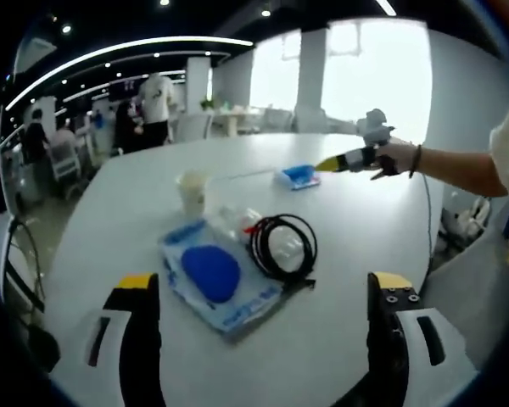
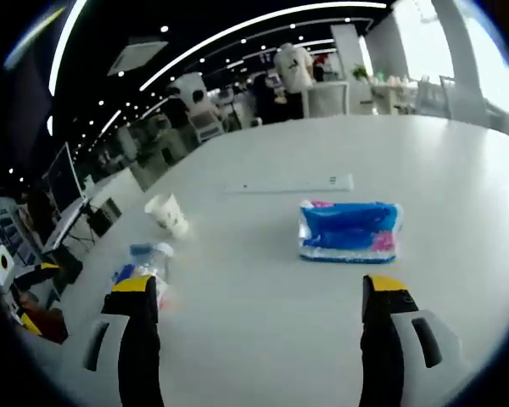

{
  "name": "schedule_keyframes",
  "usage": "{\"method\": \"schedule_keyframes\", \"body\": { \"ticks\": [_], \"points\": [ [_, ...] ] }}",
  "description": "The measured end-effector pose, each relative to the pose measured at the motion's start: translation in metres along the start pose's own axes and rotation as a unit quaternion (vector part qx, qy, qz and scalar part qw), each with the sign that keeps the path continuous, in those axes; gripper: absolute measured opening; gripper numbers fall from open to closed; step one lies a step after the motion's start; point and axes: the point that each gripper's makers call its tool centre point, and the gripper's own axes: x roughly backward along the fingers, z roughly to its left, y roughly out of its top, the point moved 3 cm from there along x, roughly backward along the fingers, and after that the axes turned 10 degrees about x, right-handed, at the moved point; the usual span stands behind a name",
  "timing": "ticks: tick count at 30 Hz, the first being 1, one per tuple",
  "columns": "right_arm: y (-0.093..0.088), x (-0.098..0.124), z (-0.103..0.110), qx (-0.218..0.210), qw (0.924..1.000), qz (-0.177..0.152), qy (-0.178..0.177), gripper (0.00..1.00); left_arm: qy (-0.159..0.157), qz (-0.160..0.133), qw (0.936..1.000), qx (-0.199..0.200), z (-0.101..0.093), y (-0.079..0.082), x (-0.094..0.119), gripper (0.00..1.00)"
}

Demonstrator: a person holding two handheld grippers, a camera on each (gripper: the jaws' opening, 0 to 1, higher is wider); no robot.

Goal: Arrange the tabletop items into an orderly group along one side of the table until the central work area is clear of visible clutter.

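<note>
In the left gripper view my left gripper [image 1: 263, 292] stands open just short of a clear bag with a blue pad inside [image 1: 214, 275]. A coiled black cable [image 1: 283, 246] lies to its right, a clear plastic bottle [image 1: 234, 223] behind it, and a paper cup [image 1: 192, 192] farther back. The right gripper [image 1: 349, 159], held by a hand, reaches toward a blue tissue pack [image 1: 298, 175]. In the right gripper view my right gripper [image 2: 259, 297] is open, with the blue tissue pack [image 2: 349, 230] lying just ahead between the jaws. The paper cup [image 2: 166, 212] and the bottle [image 2: 148, 260] lie at left.
A long white ruler [image 2: 288, 184] lies beyond the tissue pack on the white table [image 2: 263, 322]. The table's curved edge [image 1: 76, 220] runs at left. Chairs, desks and several people stand in the background of the room.
</note>
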Motion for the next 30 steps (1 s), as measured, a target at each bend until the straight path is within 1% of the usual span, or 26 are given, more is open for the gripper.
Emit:
{"method": "schedule_keyframes", "body": {
  "ticks": [2,5,8,10,14,17,19,20,23,28,30],
  "points": [
    [-0.001,0.001,0.01,-0.003,0.9999,-0.004,0.012,0.99,-0.003,0.0,1.0,-0.001,-0.001,0.0,0.0,0.99],
    [-0.006,0.001,0.029,0.007,0.9995,0.004,0.032,0.99,-0.01,0.003,0.9999,-0.007,-0.005,0.0,0.0,0.99],
    [-0.009,0.001,0.047,0.006,0.999,0.002,0.044,0.99,-0.012,0.005,0.9998,-0.015,-0.008,0.0,0.0,0.99],
    [-0.011,-0.002,0.053,0.005,0.9984,0.005,0.056,0.98,-0.015,0.0,0.9996,-0.023,-0.01,0.001,0.001,0.99],
    [-0.017,-0.005,0.068,0.018,0.9969,0.014,0.075,0.98,-0.026,0.004,0.9994,-0.022,-0.013,0.001,-0.001,0.99],
    [-0.02,-0.009,0.086,0.023,0.9946,0.017,0.1,0.96,-0.033,-0.003,0.9992,-0.022,-0.017,0.003,0.0,0.99],
    [-0.025,-0.012,0.101,0.027,0.9916,0.025,0.124,0.94,-0.035,0.0,0.9992,-0.021,-0.019,0.002,0.0,0.99],
    [-0.026,-0.014,0.106,0.029,0.9911,0.028,0.127,0.93,-0.037,0.004,0.9991,-0.022,-0.02,0.001,0.0,0.99],
    [-0.033,-0.02,0.124,0.042,0.986,0.038,0.157,0.87,-0.041,0.004,0.9989,-0.022,-0.022,0.001,0.0,0.99],
    [-0.04,-0.033,0.135,0.04,0.9841,0.047,0.166,0.83,-0.049,0.008,0.9986,-0.018,-0.024,-0.001,0.0,0.98],
    [-0.042,-0.035,0.136,0.037,0.9846,0.053,0.163,0.77,-0.051,0.01,0.9985,-0.017,-0.025,-0.002,0.0,0.98]
  ]
}}
